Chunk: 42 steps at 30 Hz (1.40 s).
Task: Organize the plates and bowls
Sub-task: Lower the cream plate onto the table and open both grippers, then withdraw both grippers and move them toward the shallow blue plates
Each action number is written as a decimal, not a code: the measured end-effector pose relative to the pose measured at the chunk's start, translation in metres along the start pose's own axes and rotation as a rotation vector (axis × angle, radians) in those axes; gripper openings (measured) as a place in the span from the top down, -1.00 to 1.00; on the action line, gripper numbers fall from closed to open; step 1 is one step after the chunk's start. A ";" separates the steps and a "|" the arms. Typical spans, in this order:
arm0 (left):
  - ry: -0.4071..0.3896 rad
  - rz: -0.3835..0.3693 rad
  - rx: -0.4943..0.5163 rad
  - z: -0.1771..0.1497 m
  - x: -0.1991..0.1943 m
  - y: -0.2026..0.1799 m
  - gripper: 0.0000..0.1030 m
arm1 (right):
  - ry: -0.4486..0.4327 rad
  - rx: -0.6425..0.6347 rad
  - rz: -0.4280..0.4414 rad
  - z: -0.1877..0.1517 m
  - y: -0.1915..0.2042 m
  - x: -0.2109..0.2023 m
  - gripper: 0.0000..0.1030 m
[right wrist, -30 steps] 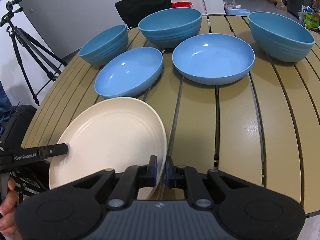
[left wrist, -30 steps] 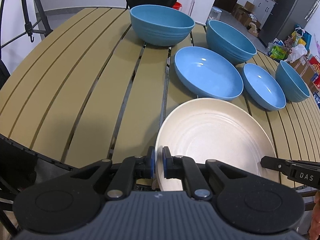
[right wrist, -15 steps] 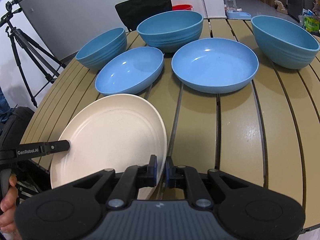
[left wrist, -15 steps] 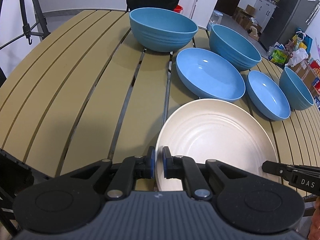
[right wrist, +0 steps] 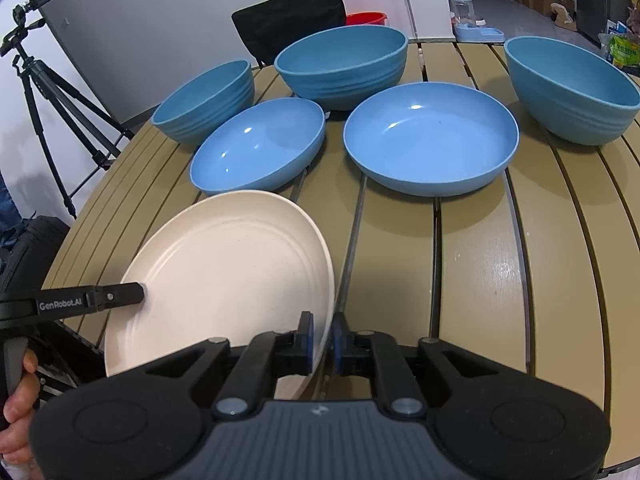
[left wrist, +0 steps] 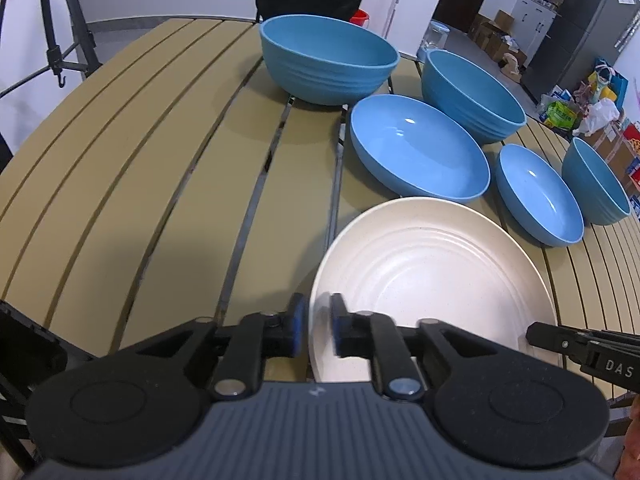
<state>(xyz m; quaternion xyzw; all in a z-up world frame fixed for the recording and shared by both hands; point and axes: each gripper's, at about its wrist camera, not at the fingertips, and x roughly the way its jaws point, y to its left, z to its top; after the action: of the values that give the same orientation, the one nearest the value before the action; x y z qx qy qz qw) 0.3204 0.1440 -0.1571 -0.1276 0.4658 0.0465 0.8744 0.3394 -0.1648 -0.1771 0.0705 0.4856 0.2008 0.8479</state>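
Slatted tan table (left wrist: pixel 168 184) fills both views. Left gripper (left wrist: pixel 319 330) and right gripper (right wrist: pixel 322 342) straddle opposite rims of the cream plate (left wrist: pixel 432 276), jaws opening, pads just off it. Beyond sit five blue bowls (right wrist: pixel 430 136).

both handheld tools share one build: a matte black ribbed housing flanked by two round caps, black linkage arms pinned with silver screws, and blue pads inside the fingertips. the left gripper (left wrist: pixel 319 330) bears white "genrobot.ai" lettering, the right gripper (right wrist: pixel 322 338) white "das".
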 end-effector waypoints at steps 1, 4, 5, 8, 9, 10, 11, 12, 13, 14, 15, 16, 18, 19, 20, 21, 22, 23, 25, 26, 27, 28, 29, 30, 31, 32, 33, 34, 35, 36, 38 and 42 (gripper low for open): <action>-0.010 -0.001 0.000 0.000 -0.003 0.000 0.16 | -0.005 0.000 0.000 0.001 0.000 -0.002 0.67; -0.052 0.012 0.009 0.002 -0.013 -0.001 -0.17 | -0.022 0.007 0.006 0.002 -0.001 -0.007 0.46; -0.059 0.015 0.012 0.003 -0.016 -0.001 -0.24 | -0.027 0.011 0.006 0.003 -0.002 -0.009 0.40; -0.079 0.022 0.010 0.005 -0.025 -0.003 -0.47 | -0.042 0.010 -0.001 0.003 -0.001 -0.015 -0.02; -0.085 0.024 0.010 0.005 -0.028 -0.003 -0.49 | -0.047 0.006 -0.008 0.002 0.000 -0.018 -0.23; -0.090 0.023 0.010 0.005 -0.032 -0.003 -0.60 | -0.053 0.003 -0.012 0.001 0.000 -0.022 -0.40; -0.096 0.021 0.010 0.005 -0.036 -0.004 -0.77 | -0.061 0.001 -0.015 0.001 0.001 -0.026 -0.49; -0.105 0.022 0.012 0.005 -0.040 -0.005 -0.87 | -0.067 0.000 -0.018 0.001 0.001 -0.030 -0.69; -0.118 0.024 0.017 0.004 -0.045 -0.007 -1.00 | -0.075 -0.001 -0.024 0.000 0.001 -0.034 -0.80; -0.130 0.029 0.024 0.003 -0.050 -0.009 -1.00 | -0.086 -0.001 -0.032 0.000 0.002 -0.040 -0.80; -0.133 0.032 0.033 0.001 -0.054 -0.011 -1.00 | -0.095 0.000 -0.041 0.000 0.002 -0.045 -0.83; -0.132 0.036 0.041 0.000 -0.058 -0.015 -1.00 | -0.098 0.001 -0.049 -0.001 0.003 -0.049 -0.97; -0.129 0.055 0.044 -0.002 -0.066 -0.019 -1.00 | -0.102 -0.001 -0.080 -0.003 0.005 -0.058 -1.00; -0.132 0.061 0.046 -0.003 -0.070 -0.020 -1.00 | -0.105 -0.006 -0.092 -0.005 0.006 -0.062 -1.00; -0.138 0.064 0.049 -0.005 -0.075 -0.022 -1.00 | -0.111 -0.010 -0.099 -0.007 0.007 -0.067 -1.00; -0.148 0.064 0.051 -0.008 -0.081 -0.023 -1.00 | -0.116 -0.010 -0.101 -0.009 0.007 -0.073 -1.00; -0.157 0.062 0.052 -0.010 -0.087 -0.025 -1.00 | -0.122 -0.008 -0.100 -0.012 0.007 -0.079 -1.00; -0.165 0.061 0.053 -0.012 -0.093 -0.026 -1.00 | -0.127 -0.007 -0.100 -0.014 0.006 -0.085 -1.00; -0.176 0.061 0.057 -0.017 -0.104 -0.029 -1.00 | -0.139 -0.007 -0.099 -0.019 0.006 -0.096 -1.00; -0.182 0.060 0.059 -0.020 -0.110 -0.031 -1.00 | -0.143 -0.006 -0.098 -0.022 0.006 -0.102 -1.00; -0.186 0.057 0.061 -0.023 -0.115 -0.033 -1.00 | -0.148 -0.007 -0.098 -0.025 0.007 -0.107 -1.00; -0.189 0.054 0.063 -0.026 -0.120 -0.035 -1.00 | -0.152 -0.010 -0.099 -0.028 0.007 -0.113 -1.00; -0.193 0.052 0.064 -0.030 -0.125 -0.038 -1.00 | -0.157 -0.013 -0.100 -0.032 0.008 -0.119 -1.00; -0.197 0.051 0.067 -0.032 -0.130 -0.041 -1.00 | -0.160 -0.015 -0.101 -0.034 0.008 -0.124 -1.00; -0.201 0.050 0.070 -0.036 -0.135 -0.043 -1.00 | -0.164 -0.016 -0.102 -0.037 0.008 -0.129 -1.00; -0.204 0.050 0.072 -0.040 -0.139 -0.045 -1.00 | -0.167 -0.016 -0.104 -0.040 0.008 -0.134 -1.00; -0.207 0.051 0.073 -0.043 -0.143 -0.047 -1.00 | -0.172 -0.017 -0.106 -0.044 0.008 -0.139 -1.00; -0.209 0.052 0.074 -0.047 -0.147 -0.049 -1.00 | -0.177 -0.016 -0.106 -0.047 0.007 -0.145 -1.00; -0.210 0.052 0.075 -0.050 -0.151 -0.051 -1.00 | -0.183 -0.015 -0.106 -0.050 0.007 -0.150 -1.00; -0.212 0.052 0.075 -0.053 -0.155 -0.052 -1.00 | -0.188 -0.014 -0.106 -0.053 0.006 -0.155 -1.00; -0.215 0.049 0.072 -0.058 -0.162 -0.054 -1.00 | -0.202 -0.013 -0.109 -0.059 0.005 -0.166 -1.00; -0.226 0.054 0.064 -0.068 -0.176 -0.059 -1.00 | -0.231 -0.017 -0.114 -0.068 0.002 -0.185 -1.00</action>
<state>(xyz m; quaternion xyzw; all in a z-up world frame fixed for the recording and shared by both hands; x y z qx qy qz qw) 0.1791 0.0753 -0.0375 -0.0810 0.3688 0.0694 0.9233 0.1982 -0.2437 -0.0641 0.0583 0.3864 0.1470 0.9087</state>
